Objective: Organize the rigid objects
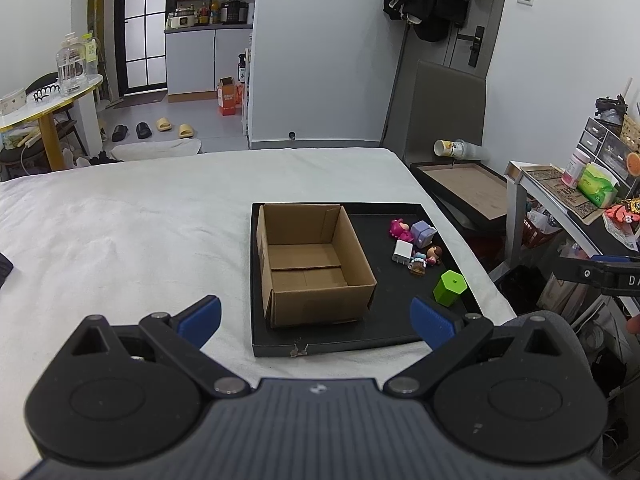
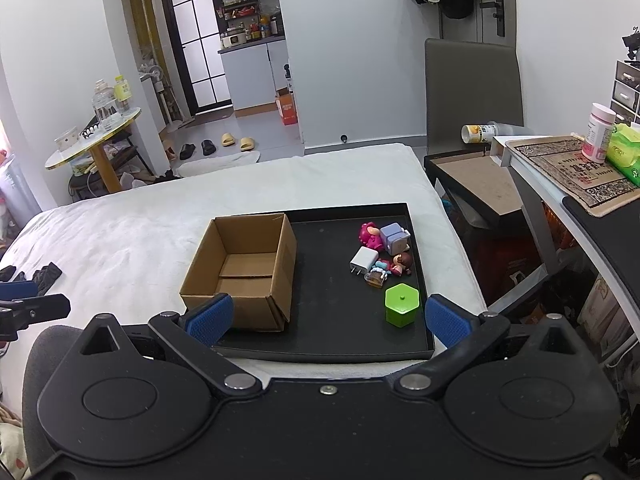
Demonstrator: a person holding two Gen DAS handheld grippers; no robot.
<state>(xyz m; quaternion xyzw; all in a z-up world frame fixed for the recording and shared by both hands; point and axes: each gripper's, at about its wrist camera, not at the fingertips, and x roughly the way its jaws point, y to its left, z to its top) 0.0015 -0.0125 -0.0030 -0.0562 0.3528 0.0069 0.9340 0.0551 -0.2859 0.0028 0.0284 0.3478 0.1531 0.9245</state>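
A black tray [image 1: 400, 332] [image 2: 320, 350] lies on a white bed. An open, empty cardboard box [image 1: 312, 264] [image 2: 244, 268] stands in its left half. Its right half holds a green hexagonal container [image 1: 450, 287] [image 2: 401, 304], a white charger [image 1: 402, 251] [image 2: 363, 260], a purple cube [image 1: 422, 233] [image 2: 394, 236], a pink figure [image 1: 400, 229] [image 2: 370, 234] and a small doll [image 1: 432, 255] [image 2: 401, 262]. My left gripper [image 1: 316, 318] is open and empty, in front of the tray's near edge. My right gripper [image 2: 328, 318] is open and empty, over the tray's near edge.
The white bed [image 1: 140, 232] [image 2: 120, 240] spreads to the left. A second black tray [image 1: 464, 188] [image 2: 476, 180] and a grey chair [image 1: 444, 108] [image 2: 472, 84] stand at the right. A cluttered desk [image 2: 568, 168] is at the far right, and a round side table [image 1: 52, 100] at the left.
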